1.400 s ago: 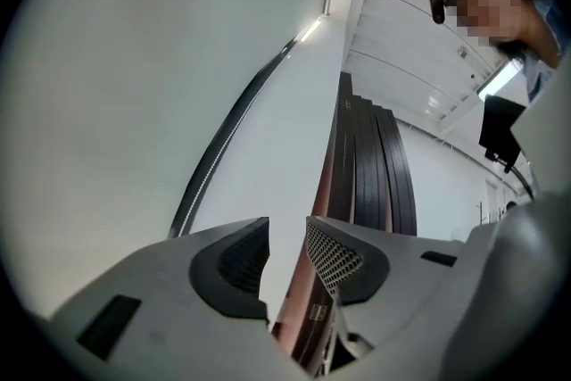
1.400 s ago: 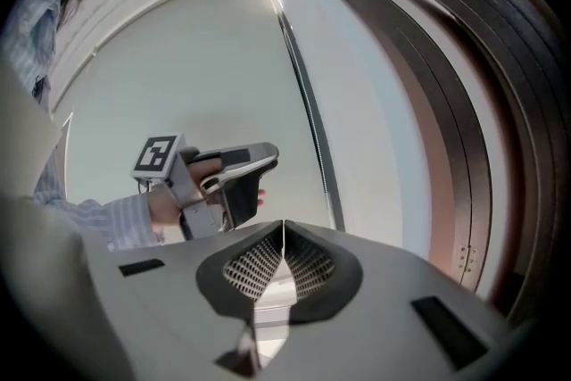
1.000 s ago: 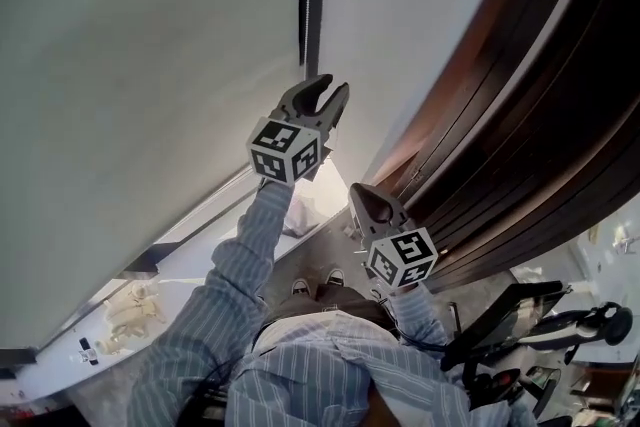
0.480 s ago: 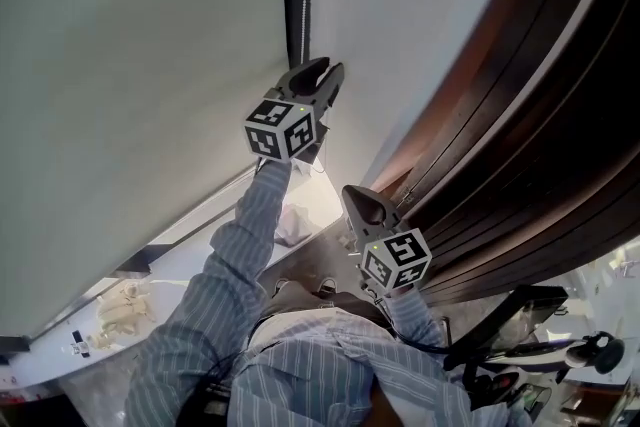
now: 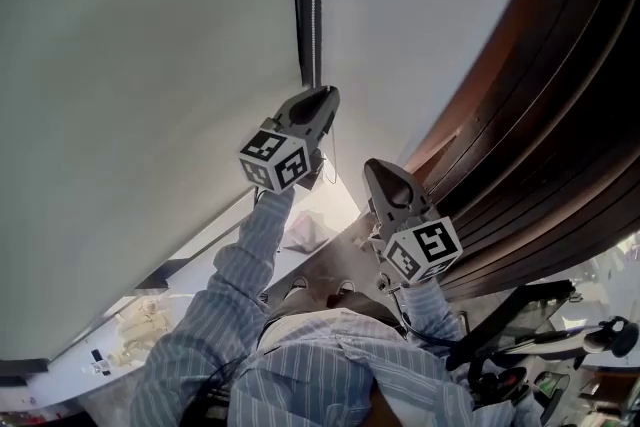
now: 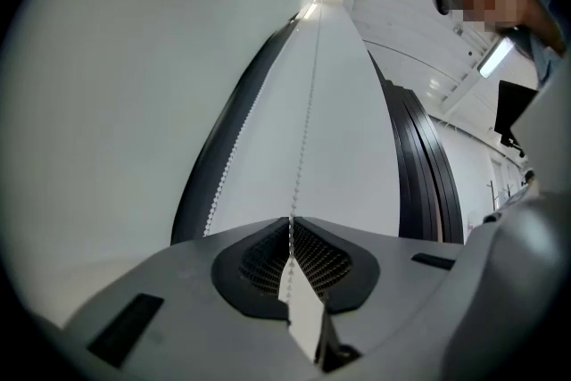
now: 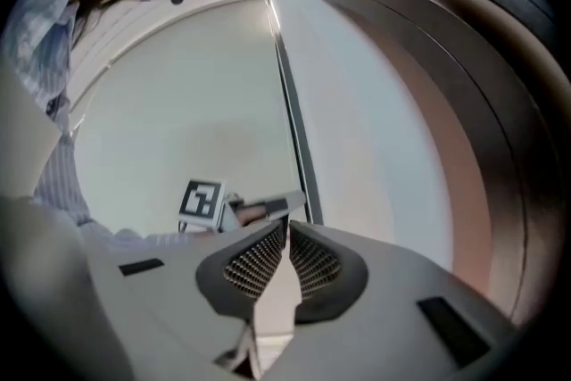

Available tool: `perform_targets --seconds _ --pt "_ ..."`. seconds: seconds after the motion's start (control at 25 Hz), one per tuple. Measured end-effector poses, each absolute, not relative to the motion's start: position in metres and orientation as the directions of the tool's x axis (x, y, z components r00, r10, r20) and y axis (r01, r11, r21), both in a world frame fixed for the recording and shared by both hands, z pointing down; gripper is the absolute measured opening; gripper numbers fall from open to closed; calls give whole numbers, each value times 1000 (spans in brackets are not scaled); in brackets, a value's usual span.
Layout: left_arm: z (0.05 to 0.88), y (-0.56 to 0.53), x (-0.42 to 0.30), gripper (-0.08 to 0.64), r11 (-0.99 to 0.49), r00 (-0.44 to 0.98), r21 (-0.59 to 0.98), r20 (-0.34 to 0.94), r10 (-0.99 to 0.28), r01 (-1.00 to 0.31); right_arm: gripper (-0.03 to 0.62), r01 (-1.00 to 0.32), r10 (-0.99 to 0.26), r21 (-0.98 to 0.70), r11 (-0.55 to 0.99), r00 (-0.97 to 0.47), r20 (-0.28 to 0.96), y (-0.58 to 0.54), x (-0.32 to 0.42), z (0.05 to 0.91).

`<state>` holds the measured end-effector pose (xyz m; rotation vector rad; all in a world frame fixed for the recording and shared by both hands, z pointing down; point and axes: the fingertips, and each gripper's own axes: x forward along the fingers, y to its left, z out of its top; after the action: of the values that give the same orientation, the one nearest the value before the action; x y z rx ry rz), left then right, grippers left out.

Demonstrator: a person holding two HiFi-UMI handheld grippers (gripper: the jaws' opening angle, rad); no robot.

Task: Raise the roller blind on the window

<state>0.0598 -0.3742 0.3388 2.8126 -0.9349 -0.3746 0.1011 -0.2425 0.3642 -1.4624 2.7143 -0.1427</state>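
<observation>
The right gripper (image 5: 378, 170) is nearest, its jaws pressed together on nothing, just below and right of the left gripper (image 5: 324, 98). The left gripper's jaws have just been closing and now pinch the bead chain (image 6: 306, 116). The chain runs up from them along the right edge of the pale roller blind (image 5: 150, 65).

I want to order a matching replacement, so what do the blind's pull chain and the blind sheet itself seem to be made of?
Bead chain: small round white beads strung in a line with a dull sheen. Probably plastic, though painted metal can't be ruled out.
Roller blind: a smooth, matte, pale grey-white sheet with no visible weave. Likely coated fabric or vinyl.
</observation>
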Motion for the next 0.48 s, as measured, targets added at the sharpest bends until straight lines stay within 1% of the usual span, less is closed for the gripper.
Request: perform_targets --seconds 0.12,0.16,0.2,0.24,0.32,0.48 --pt "339 -362 49 15 -805 787 244 -194 -586 -540 12 -787 -792 -87 611 -607 -66 -260 81 317" --pt "338 -358 45 15 -811 793 241 -190 -579 -534 39 -775 -777 -56 629 -626 -69 -267 71 303" --pt "338 -353 42 15 -816 799 233 -187 -572 -529 81 -766 -765 -20 643 -641 -67 -273 61 291" --pt "339 -348 39 15 -820 803 225 -185 -566 -526 97 -759 -757 15 651 -651 -64 -280 51 279" --pt "339 -340 33 15 -827 809 221 -188 -557 -518 100 -759 -756 54 649 -651 -65 -294 37 257" --pt "337 -329 22 15 -833 816 223 -187 -546 -506 98 -740 -735 53 670 -672 -87 -315 14 215"
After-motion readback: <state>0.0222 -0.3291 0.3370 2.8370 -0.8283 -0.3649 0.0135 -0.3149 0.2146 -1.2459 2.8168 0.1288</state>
